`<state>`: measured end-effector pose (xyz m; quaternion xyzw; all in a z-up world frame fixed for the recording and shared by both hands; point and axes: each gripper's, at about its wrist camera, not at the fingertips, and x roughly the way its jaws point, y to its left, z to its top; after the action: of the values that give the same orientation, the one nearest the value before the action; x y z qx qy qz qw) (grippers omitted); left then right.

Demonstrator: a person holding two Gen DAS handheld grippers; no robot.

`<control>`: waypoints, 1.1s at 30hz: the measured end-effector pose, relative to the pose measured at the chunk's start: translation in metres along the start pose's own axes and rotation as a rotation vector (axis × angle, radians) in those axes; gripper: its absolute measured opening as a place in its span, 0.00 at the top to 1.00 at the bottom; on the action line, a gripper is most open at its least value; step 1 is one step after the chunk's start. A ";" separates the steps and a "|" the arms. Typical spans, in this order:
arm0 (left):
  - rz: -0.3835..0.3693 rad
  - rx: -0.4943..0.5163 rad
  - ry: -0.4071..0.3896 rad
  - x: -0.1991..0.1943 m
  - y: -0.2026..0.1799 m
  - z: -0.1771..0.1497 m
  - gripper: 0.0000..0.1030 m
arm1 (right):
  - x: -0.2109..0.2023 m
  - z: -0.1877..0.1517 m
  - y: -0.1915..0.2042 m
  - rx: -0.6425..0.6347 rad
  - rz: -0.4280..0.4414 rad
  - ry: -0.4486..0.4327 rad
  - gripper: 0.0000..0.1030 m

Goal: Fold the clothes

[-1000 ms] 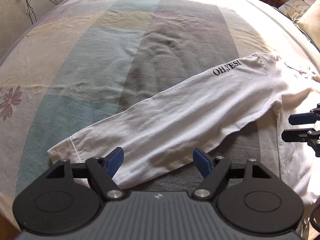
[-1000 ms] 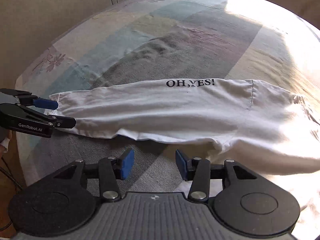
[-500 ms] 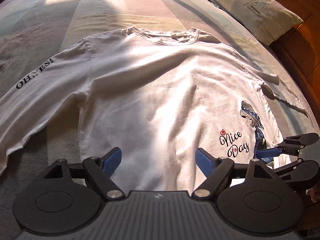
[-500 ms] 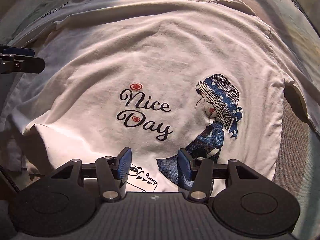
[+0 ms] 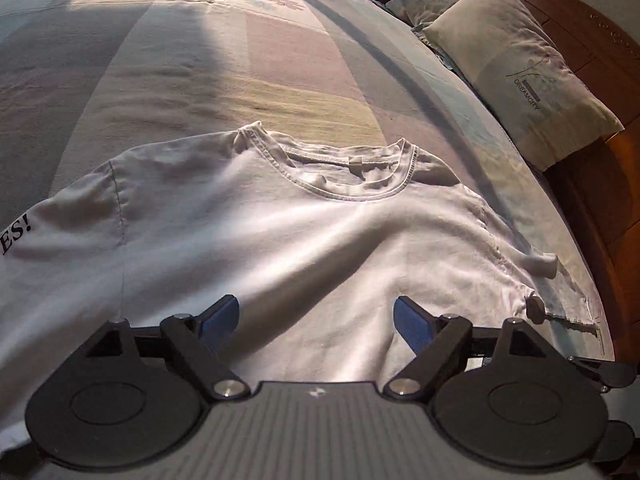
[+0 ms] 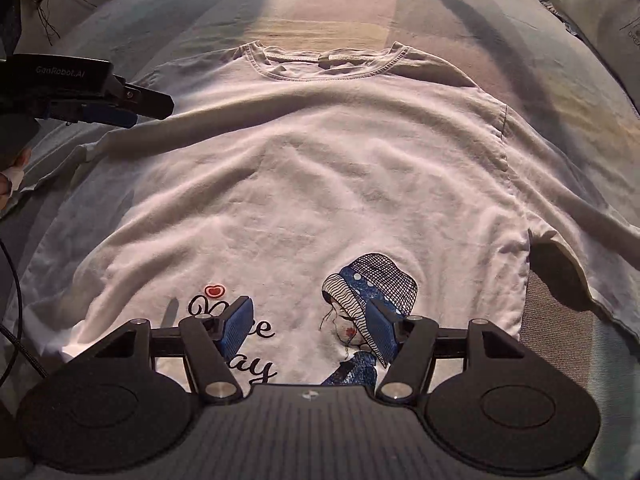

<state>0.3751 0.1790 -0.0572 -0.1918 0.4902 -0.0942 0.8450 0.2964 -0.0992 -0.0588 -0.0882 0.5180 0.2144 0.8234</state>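
While a white T-shirt (image 6: 320, 168) lies spread face up across the middle of the bed (image 5: 280, 64), its collar (image 5: 344, 172) toward the far edge and its printed lettering (image 6: 240, 332) and figure in a blue hat (image 6: 372, 292) toward the near edge, two sets of tongs hang over it with nothing caught in either. The left tongs (image 5: 316, 320) stand wide apart above the upper chest, their blue pads clear of the cloth; the right tongs (image 6: 310, 328) are opening over the print, and no fabric sits between them. One sleeve (image 5: 52, 232), marked with black letters, runs off toward the left side of the bed, while the other sleeve (image 6: 580, 216) trails toward the right side, where a pillow (image 5: 520, 68) rests against the wooden headboard (image 5: 592, 12).

The fold looks not yet begun, and the step in hand appears to be choosing where to take hold. It would go best if each set of tongs pinched one layer at a matched pair of points, likely a shoulder seam and the hem below it on one side, so the edge lifts straight. Wrinkles across the chest should be drawn flat first, or they may be trapped in the fold. The loose sleeve ought to be laid inward before the body is doubled over.
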 end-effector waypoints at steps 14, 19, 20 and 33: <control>0.238 0.156 -0.080 0.061 0.013 0.080 0.09 | 0.042 0.071 -0.054 0.002 -0.110 -0.106 0.31; 0.207 0.182 -0.082 0.032 0.001 0.075 0.09 | 0.047 0.106 -0.075 0.039 -0.167 -0.139 0.30; 0.190 0.183 -0.083 0.021 -0.003 0.065 0.09 | 0.046 0.110 -0.078 0.048 -0.172 -0.149 0.26; 0.292 0.151 -0.140 0.063 0.031 0.076 0.01 | 0.114 0.143 -0.101 0.154 -0.200 -0.183 0.00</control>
<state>0.4713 0.2032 -0.0865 -0.0607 0.4446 0.0068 0.8937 0.5003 -0.1073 -0.1037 -0.0560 0.4442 0.0983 0.8887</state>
